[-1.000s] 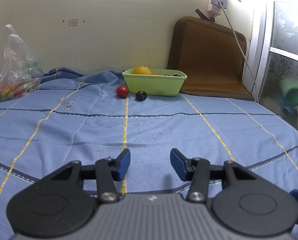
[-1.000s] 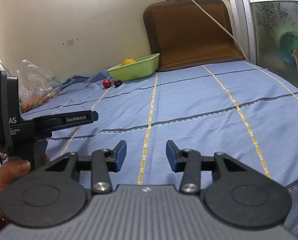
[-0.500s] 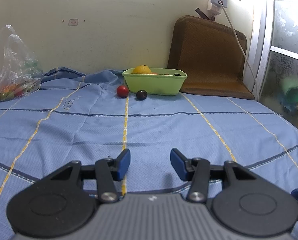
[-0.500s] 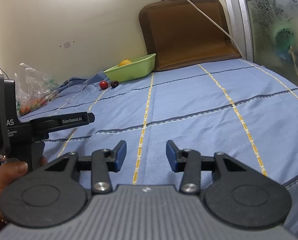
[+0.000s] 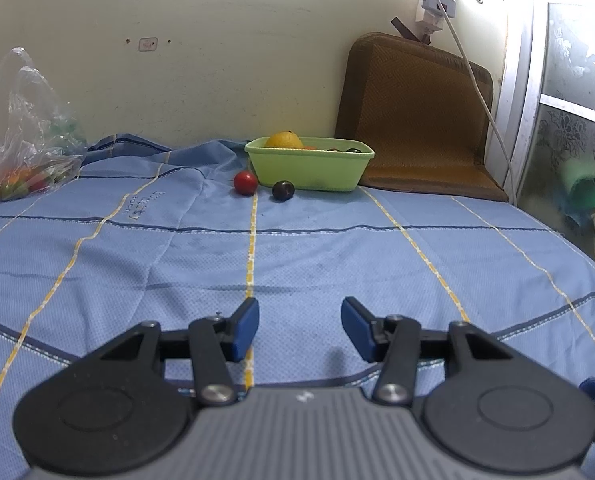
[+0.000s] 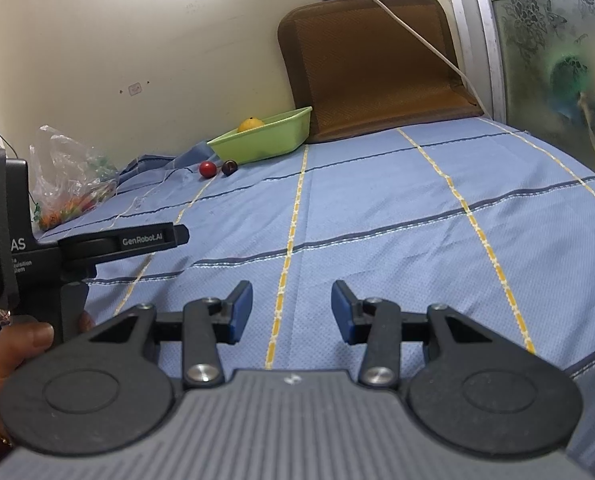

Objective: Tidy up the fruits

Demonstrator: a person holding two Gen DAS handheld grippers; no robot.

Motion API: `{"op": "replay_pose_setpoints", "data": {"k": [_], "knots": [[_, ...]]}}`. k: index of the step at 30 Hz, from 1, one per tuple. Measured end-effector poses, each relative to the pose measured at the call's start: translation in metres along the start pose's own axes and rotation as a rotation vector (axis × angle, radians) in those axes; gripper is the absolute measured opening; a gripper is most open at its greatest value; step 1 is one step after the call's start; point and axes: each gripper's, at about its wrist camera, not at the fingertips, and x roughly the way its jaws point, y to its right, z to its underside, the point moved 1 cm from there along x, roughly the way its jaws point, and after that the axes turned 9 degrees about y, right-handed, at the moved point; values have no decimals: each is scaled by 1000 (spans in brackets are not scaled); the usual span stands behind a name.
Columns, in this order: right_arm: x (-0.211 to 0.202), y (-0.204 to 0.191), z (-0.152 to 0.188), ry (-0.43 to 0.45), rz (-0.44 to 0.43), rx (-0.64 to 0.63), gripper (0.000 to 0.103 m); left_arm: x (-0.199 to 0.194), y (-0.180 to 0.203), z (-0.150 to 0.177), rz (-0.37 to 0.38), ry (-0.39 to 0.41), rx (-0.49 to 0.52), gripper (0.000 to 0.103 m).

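A green tub (image 5: 309,168) (image 6: 265,142) stands far off by the wall on the blue bed sheet, with an orange (image 5: 284,140) (image 6: 251,124) and other small fruit in it. In front of the tub lie a red fruit (image 5: 245,182) (image 6: 208,169) and a dark plum (image 5: 283,190) (image 6: 229,167), side by side on the sheet. My left gripper (image 5: 299,328) hovers low over the sheet, open, with nothing between its blue pads. My right gripper (image 6: 292,312) is open too, also holding nothing. Both are far from the fruit.
A clear plastic bag (image 5: 21,136) (image 6: 71,176) with more fruit lies at the far left by the wall. A brown cushion (image 5: 421,120) leans in the corner, with a white cable (image 5: 485,108) hanging over it. A hand (image 6: 13,356) holds the left gripper's handle.
The right wrist view has tilted slightly, so the tub and fruit sit a little further left and lower. Neither gripper has taken hold of anything.
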Motion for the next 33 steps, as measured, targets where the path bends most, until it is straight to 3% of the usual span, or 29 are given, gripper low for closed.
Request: {"op": "replay_pose_setpoints", "data": {"k": [33], "knots": [[0, 19, -6, 17, 10, 66, 46, 1, 1, 1, -1, -10, 1, 47]]}}
